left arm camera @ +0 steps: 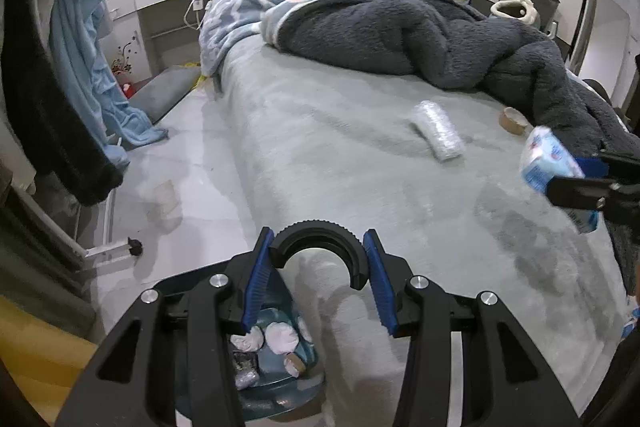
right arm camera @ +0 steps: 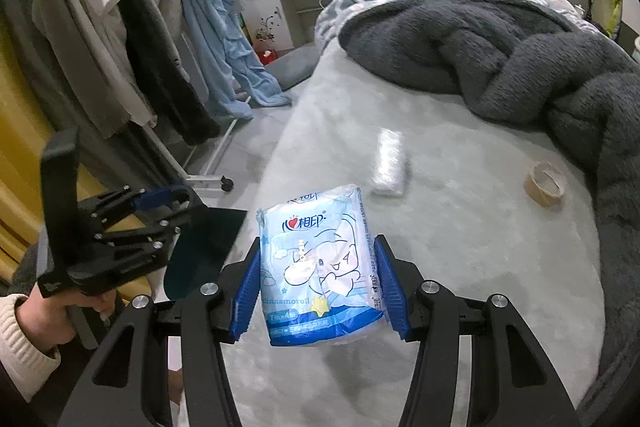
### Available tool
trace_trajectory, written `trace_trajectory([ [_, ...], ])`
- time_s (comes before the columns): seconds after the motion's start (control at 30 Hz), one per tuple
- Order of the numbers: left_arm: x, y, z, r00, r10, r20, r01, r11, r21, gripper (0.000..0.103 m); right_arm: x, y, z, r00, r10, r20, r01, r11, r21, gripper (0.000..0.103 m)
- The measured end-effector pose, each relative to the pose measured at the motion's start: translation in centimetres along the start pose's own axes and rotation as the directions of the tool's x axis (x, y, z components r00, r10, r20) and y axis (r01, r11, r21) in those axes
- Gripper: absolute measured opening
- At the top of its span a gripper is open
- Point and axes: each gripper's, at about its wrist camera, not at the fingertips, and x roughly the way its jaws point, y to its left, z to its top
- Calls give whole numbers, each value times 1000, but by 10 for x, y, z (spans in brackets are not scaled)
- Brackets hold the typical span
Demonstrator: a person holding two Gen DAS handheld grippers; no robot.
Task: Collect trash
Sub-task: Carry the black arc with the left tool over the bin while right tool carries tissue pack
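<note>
right wrist view: my right claw [right arm camera: 316, 289] pinches the tissue pack [right arm camera: 320, 267] above the bed [right arm camera: 460, 267]. left claw [left arm camera: 318, 281] clamps the bin handle [left arm camera: 316, 239]. next, i judge, drop it in the bin [left arm camera: 276, 367].

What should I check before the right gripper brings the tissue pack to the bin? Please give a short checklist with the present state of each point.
1. Grip on the pack: the right gripper has both pads against the sides of the tissue pack. Ok.
2. Pack clear of the bed: it hangs above the cover. Ok.
3. Bin held: the left gripper clamps the black handle of the blue bin. Ok.
4. Room in the bin: wads cover part of the bottom; depth left cannot tell.
5. Bin under the pack: the bin sits beside the bed, the pack over it. Not ok.
6. Trash left: the plastic roll and tape roll lie on the bed. Not ok.
</note>
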Motion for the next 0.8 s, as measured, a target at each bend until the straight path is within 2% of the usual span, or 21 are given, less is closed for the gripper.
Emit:
trace_trajectory([
  [0.47,15,53,-21,995,29,-94,-37,995,-91,49,26,45,22,999,43,-15,-44,998,-54,55],
  [0.8,30,90,-40,982,54,-179,-75,991,-113,49,50,81,37,996,79,-31,-82,992,-98,55],
])
